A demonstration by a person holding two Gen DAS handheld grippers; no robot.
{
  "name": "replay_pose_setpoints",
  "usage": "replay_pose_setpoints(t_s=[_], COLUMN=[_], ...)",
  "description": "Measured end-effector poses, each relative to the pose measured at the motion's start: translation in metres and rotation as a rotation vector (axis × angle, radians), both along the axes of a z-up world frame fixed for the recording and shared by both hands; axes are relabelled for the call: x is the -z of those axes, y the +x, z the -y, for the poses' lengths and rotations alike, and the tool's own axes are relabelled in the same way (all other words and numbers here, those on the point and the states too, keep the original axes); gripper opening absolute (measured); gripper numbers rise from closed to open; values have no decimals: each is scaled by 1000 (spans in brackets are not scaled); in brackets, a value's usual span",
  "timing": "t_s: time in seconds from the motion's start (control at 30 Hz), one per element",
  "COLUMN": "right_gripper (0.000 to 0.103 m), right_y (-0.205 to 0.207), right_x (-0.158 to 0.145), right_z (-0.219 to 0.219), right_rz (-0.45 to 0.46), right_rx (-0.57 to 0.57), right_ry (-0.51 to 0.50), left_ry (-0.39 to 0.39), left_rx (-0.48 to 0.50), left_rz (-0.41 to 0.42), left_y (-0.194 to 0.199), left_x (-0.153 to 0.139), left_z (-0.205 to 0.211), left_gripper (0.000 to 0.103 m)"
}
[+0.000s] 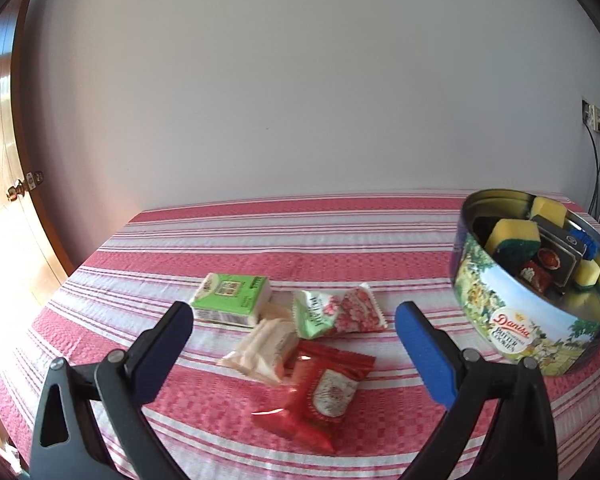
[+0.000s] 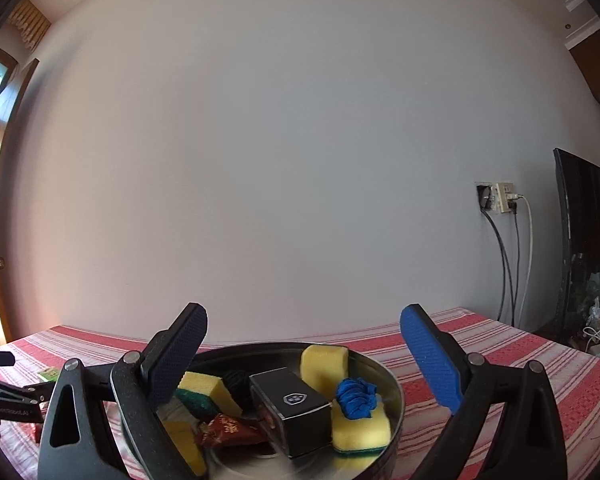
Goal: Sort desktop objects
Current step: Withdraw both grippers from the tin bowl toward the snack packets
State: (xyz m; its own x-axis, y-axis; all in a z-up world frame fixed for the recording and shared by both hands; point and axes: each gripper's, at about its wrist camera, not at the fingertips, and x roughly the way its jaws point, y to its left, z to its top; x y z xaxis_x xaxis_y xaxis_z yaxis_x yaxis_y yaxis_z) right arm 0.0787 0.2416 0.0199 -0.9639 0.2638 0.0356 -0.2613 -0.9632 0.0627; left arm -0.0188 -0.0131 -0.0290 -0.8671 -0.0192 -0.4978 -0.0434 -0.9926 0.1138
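Note:
On the red striped tablecloth (image 1: 340, 248) lie a green-white packet (image 1: 232, 298), a green-pink sachet (image 1: 338, 312), a pale wrapped snack (image 1: 262, 346) and a red snack packet (image 1: 320, 388). My left gripper (image 1: 294, 316) is open and empty, just above and around them. A round Danisa cookie tin (image 1: 512, 320) at the right holds yellow sponges (image 2: 325, 362), a black box (image 2: 290, 410), a blue cloth piece (image 2: 356, 398) and a red packet (image 2: 230, 428). My right gripper (image 2: 304, 330) is open and empty above the tin (image 2: 392, 380).
A plain wall stands behind the table. A door with a brass knob (image 1: 16, 192) is at the left. A wall socket with hanging cables (image 2: 504, 200) and a dark screen (image 2: 584, 248) are at the right. The left gripper's body (image 2: 4, 396) shows at the right wrist view's left edge.

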Motion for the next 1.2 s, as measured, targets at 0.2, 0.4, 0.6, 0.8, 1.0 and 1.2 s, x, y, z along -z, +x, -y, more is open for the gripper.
replay_pose_setpoints(t_s=[0.2,0.4,0.6,0.8,1.0,1.2], right_gripper=[99,99,99,99,99,88], right_y=[-7,-53,-97,-138,-154,-166], right_x=[-7,5,34,55,71,82], right_z=[75,148,204,210,220,226], right_rz=[90,366,634,807,897,934], right_rx=[-270,-508,-599,-549,-515,-482], right_ry=[23,-36,-54,-84,-73,-30], left_ry=[-56,-67,-79,-102,-105,-211], left_rx=[-93,-169,-171,-129,-89,-57], left_rz=[30,64,98,121,135,149], left_y=[-4,-16,-34,-59,-82,-107], left_x=[3,6,9,9,6,14], left_z=[59,96,112,107,96,67], left_gripper=[102,102,102,102,102,102])
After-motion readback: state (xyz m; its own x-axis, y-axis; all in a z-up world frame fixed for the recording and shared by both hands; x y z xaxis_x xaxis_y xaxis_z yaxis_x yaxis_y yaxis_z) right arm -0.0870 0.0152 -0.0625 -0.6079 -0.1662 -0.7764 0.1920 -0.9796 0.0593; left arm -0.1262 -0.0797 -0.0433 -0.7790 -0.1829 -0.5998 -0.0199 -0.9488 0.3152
